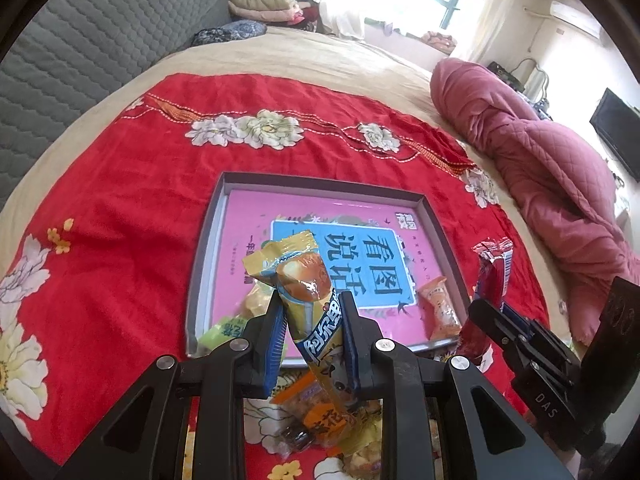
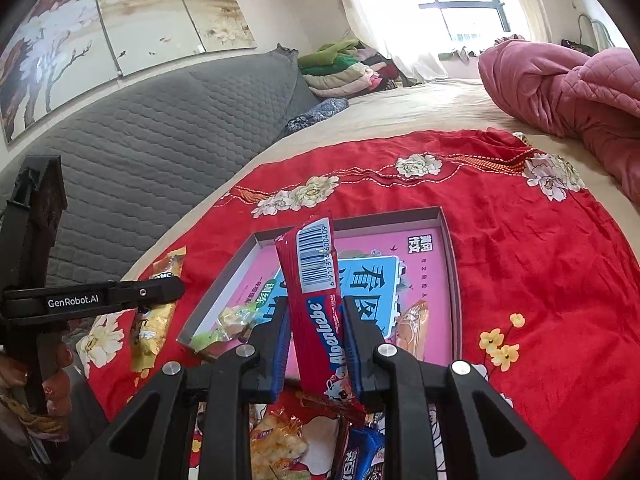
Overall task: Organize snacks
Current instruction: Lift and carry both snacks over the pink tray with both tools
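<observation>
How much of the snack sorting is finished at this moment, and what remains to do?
Done: a green packet and an orange packet lie in the box. In hand: the left gripper holds a yellow packet, the right gripper a red packet. Left: loose snacks on the red cloth.

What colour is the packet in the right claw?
Red packet with a white barcode label; clearest in the right wrist view.
</observation>
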The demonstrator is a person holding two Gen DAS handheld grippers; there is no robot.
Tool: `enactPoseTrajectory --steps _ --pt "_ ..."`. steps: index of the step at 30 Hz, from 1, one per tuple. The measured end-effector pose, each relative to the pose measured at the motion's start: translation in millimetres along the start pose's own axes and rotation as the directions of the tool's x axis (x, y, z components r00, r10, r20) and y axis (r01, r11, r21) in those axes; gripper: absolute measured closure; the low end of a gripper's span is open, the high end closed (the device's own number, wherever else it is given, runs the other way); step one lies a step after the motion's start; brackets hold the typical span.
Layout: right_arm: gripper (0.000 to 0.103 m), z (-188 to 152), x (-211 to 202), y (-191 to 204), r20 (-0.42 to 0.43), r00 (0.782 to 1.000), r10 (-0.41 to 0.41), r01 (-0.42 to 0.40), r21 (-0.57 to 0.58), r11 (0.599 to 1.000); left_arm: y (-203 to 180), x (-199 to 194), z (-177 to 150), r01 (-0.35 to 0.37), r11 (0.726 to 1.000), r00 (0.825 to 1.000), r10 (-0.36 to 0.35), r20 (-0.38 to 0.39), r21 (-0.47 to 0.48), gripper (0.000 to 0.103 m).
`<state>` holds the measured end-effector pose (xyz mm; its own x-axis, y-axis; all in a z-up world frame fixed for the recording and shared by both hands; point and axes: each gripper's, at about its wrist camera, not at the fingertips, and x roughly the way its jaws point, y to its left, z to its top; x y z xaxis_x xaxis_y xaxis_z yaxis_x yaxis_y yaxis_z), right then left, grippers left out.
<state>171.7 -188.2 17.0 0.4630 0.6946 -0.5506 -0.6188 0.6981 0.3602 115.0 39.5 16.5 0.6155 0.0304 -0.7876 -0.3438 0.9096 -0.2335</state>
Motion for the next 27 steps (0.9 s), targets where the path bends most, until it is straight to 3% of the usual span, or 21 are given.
enactPoseTrajectory --steps 27 --pt "0.078 18 20 -25 -0.010 1.000 0.003 -0.002 0.082 0.997 -22 39 18 0.043 0.999 0.999 -0.043 -0.020 0.004 0.077"
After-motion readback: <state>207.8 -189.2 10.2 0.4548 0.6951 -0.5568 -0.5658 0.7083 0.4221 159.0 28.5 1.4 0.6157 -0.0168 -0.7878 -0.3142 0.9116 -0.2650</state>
